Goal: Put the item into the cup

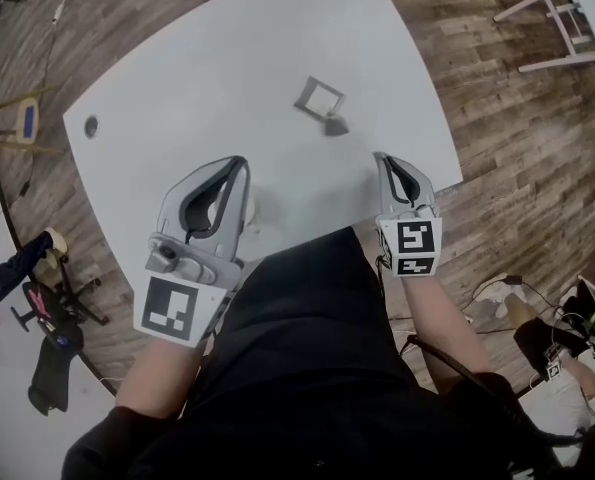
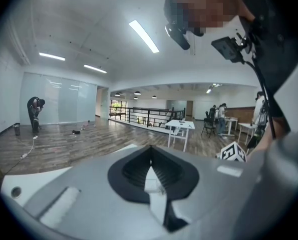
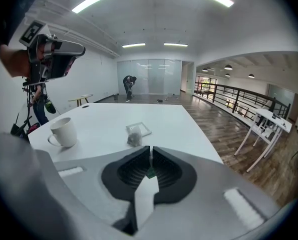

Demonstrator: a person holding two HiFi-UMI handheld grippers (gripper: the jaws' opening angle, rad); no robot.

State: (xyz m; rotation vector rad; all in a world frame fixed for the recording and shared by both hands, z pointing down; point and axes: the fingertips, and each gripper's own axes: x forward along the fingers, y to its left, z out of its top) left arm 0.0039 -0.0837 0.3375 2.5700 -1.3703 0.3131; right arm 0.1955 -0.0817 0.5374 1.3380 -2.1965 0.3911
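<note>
A white cup (image 3: 63, 132) stands on the white table (image 3: 103, 116), left of my right gripper (image 3: 150, 153). In the head view only a sliver of the cup (image 1: 256, 211) shows beside my left gripper (image 1: 243, 162). A small grey pouch (image 3: 134, 139) lies just beyond the right jaws, and next to it a flat square wrapper (image 3: 138, 129). The pouch (image 1: 335, 125) and the wrapper (image 1: 320, 96) sit mid-table, ahead of my right gripper (image 1: 380, 157). The right jaws are shut, with a small green tag (image 3: 150, 172) pinched between the pads. My left gripper (image 2: 149, 160) is shut with nothing in it and points out into the room.
The table's right edge (image 1: 447, 138) runs close to my right gripper, with wooden floor beyond it. A round cable hole (image 1: 90, 125) marks the table's far left corner. A white frame table (image 3: 266, 121) stands on the floor to the right. People stand far off in the room.
</note>
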